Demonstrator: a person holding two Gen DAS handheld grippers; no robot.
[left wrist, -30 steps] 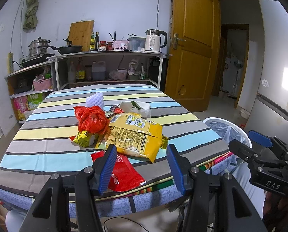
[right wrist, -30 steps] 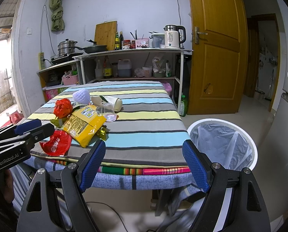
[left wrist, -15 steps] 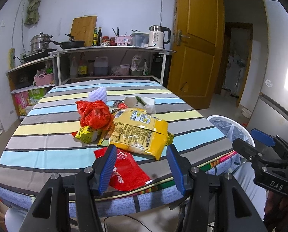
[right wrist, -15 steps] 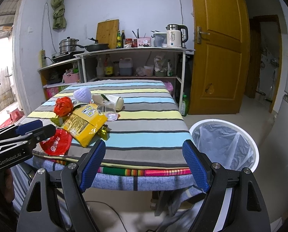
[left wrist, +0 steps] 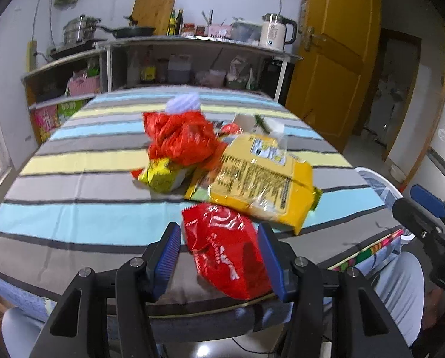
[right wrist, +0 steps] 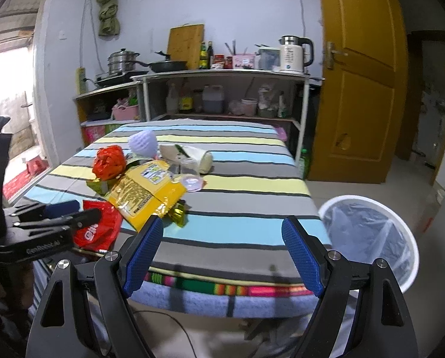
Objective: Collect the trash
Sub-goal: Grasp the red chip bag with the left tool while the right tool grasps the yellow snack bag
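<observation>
Two grippers — left gripper (left wrist: 219,256) spread around one red wrapper (left wrist: 226,253), right gripper (right wrist: 222,253) wide, empty — one bin (right wrist: 401,229).

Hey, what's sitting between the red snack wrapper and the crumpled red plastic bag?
In the left wrist view, the yellow snack bag and a small yellow-green packet lie between the red snack wrapper and crumpled red plastic bag.

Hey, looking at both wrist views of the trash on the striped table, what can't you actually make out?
- Red wrapper, left wrist view: near end hidden behind the left tool; contact unclear.
- Same wrapper, right wrist view: partly covered by that tool.
- Yellow bag: print blurred, unreadable.
- Trash bin: inside hidden by liner; cut off in left view.
</observation>
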